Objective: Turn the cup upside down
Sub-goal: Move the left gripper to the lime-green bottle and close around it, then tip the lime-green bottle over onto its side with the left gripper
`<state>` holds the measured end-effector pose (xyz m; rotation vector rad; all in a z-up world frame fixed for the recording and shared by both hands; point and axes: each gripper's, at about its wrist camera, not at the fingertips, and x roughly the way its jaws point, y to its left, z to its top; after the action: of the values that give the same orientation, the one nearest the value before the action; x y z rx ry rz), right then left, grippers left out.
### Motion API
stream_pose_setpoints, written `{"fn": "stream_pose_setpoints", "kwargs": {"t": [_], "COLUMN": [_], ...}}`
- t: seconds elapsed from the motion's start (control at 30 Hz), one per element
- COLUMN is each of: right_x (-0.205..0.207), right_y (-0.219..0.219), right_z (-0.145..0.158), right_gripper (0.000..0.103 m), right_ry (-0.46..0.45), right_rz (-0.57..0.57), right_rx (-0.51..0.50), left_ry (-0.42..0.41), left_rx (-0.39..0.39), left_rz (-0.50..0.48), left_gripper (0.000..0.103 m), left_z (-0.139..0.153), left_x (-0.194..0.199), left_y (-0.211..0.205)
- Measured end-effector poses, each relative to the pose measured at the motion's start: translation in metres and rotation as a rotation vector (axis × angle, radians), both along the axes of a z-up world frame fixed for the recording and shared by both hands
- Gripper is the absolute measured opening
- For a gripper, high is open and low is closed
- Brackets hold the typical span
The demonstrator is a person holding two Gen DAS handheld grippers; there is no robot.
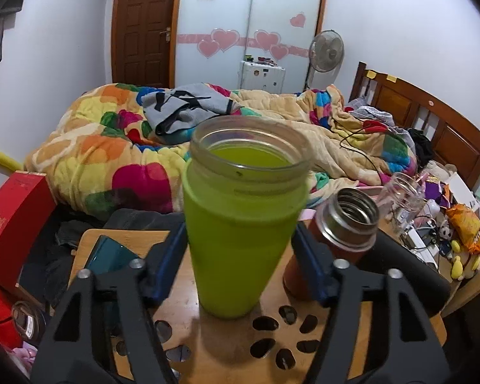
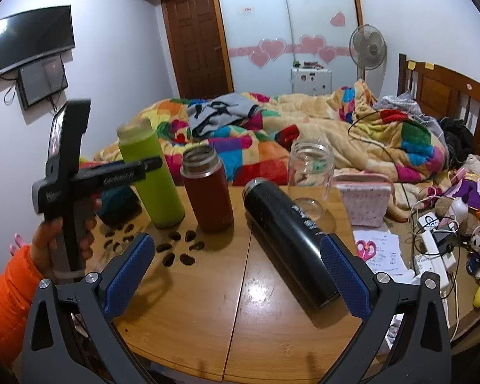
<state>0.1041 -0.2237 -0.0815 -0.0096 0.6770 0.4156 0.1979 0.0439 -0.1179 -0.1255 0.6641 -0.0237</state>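
A tall lime-green cup (image 1: 236,249) with a clear rim stands upright, mouth up, on the wooden table (image 1: 182,291). My left gripper (image 1: 240,268) has its blue pads on either side of the cup's lower body and looks closed on it. In the right wrist view the green cup (image 2: 153,172) stands at the table's left with the left gripper's finger (image 2: 124,172) across it. My right gripper (image 2: 236,275) is open and empty above the table's front. A black flask (image 2: 288,240) lies on its side just past its right finger.
A red-brown open flask (image 2: 208,188) stands beside the green cup, and a clear glass jar (image 2: 310,176) behind the black flask. A dark phone (image 1: 112,256) lies at the table's left. A pink box (image 2: 364,198), papers and cables sit right. A bed with a colourful blanket lies behind.
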Motion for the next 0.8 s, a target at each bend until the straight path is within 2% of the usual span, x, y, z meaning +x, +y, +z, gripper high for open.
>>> {"fn": "stream_pose_setpoints", "kwargs": {"t": [0.2, 0.37, 0.6, 0.8], "right_x": [-0.001, -0.008, -0.015, -0.023], "right_y": [0.011, 0.022, 0.039, 0.05], "right_z": [-0.017, -0.024, -0.04, -0.06], "right_gripper": [0.103, 0.103, 0.103, 0.103], "right_ry": [0.024, 0.016, 0.021, 0.047], "right_rz": [0.051, 0.104, 0.191, 0.302], "right_rx": [-0.002, 0.003, -0.008, -0.024], "left_ry": [0.006, 0.032, 0.099, 0.157], "left_rx": [0.014, -0.003, -0.138, -0.266], "left_rz": [-0.014, -0.069, -0.192, -0.288], "left_gripper": [0.064, 0.063, 0.063, 0.063], "left_z": [0.006, 0.013, 0.018, 0.019], "left_x": [-0.012, -0.042, -0.087, -0.108], "left_y": [-0.003, -0.007, -0.023, -0.037]}}
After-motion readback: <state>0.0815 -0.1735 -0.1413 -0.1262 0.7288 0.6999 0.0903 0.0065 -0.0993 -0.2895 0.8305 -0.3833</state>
